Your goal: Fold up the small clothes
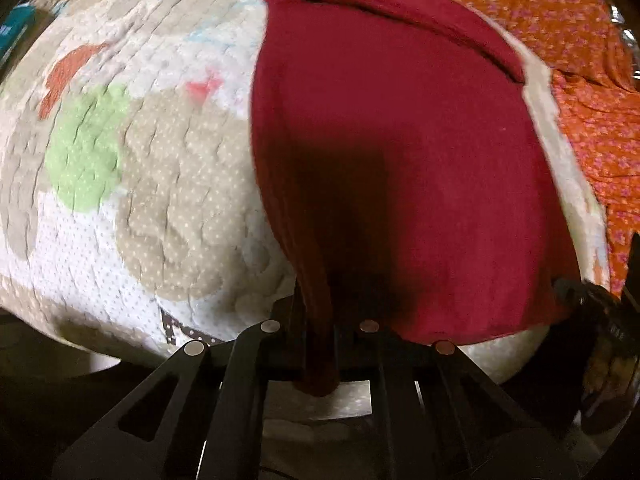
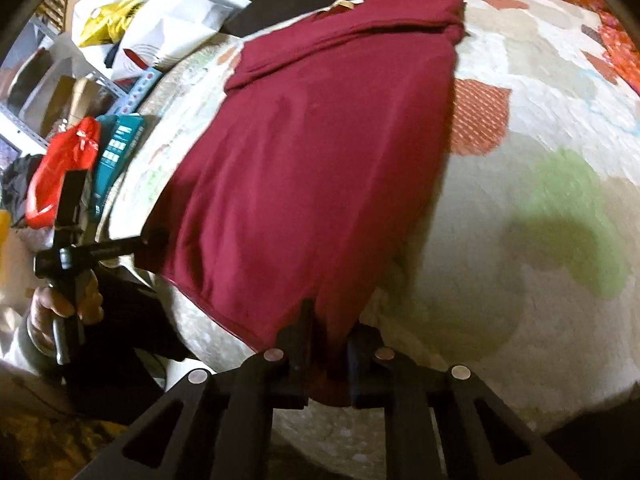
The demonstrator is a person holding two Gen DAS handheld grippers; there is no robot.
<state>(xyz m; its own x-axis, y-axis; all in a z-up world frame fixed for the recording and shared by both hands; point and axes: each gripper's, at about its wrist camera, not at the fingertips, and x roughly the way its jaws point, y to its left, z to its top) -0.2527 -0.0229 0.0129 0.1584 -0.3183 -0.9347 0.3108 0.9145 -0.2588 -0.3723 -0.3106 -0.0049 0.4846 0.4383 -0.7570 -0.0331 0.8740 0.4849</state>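
Both grippers (image 1: 320, 344) (image 2: 326, 344) seemingly clamped on maroon garment (image 1: 400, 160).

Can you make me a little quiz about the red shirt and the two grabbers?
1. True or false: the left gripper is pinching the dark red garment.
2. What does the garment lie on? A) a bare wooden floor B) a patchwork quilt C) a metal tray
3. Fill in: the right gripper is shut on the garment's near ____.

Key
1. True; cloth is bunched between its fingers.
2. B
3. Edge; the far end, already folded over, lies near the orange flowered cloth.
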